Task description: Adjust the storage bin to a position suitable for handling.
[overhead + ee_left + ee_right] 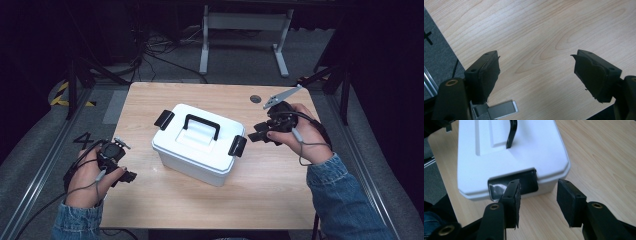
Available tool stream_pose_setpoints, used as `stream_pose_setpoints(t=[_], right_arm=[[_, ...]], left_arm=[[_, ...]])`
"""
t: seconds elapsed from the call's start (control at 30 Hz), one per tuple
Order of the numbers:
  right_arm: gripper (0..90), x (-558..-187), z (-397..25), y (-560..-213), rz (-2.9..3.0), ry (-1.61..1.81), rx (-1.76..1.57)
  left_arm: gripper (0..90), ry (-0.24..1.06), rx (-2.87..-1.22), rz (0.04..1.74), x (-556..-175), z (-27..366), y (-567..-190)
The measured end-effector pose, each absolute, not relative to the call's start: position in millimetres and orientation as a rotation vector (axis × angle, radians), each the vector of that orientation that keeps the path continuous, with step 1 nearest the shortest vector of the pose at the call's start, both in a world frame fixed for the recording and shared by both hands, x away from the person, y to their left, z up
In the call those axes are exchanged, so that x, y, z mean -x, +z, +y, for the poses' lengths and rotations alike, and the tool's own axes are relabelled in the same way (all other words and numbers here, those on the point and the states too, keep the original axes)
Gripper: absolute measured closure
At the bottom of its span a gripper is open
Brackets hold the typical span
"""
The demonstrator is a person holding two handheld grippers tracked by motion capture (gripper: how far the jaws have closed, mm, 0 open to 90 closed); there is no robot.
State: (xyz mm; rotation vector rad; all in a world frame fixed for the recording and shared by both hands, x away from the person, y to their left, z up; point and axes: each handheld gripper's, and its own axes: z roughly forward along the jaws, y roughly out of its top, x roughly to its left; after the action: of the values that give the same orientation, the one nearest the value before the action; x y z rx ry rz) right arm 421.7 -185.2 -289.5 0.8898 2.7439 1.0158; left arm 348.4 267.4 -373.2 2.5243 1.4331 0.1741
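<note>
The right gripper [537,200], jaws wide, nears the box's [192,150] right latch [512,184]; the left gripper [536,72], also wide, rests apart, so an unbraced box could slide.

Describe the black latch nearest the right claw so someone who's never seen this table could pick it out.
Start at the wooden table and find the white lidded box in its middle. The latch is the glossy black clip on the box's end facing the right claw. Unlike the arched black handle on the lid, it lies flat against the end wall.
</note>
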Motion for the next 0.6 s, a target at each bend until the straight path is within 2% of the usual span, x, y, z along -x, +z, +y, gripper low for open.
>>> stream_pose_setpoints(t=[0.6], right_arm=[[55.2, -447, -115, -283, 2.827, 1.01, -0.796]], left_arm=[[21.1, 0.205, -2.523, 1.381, -351, 271, -373]])
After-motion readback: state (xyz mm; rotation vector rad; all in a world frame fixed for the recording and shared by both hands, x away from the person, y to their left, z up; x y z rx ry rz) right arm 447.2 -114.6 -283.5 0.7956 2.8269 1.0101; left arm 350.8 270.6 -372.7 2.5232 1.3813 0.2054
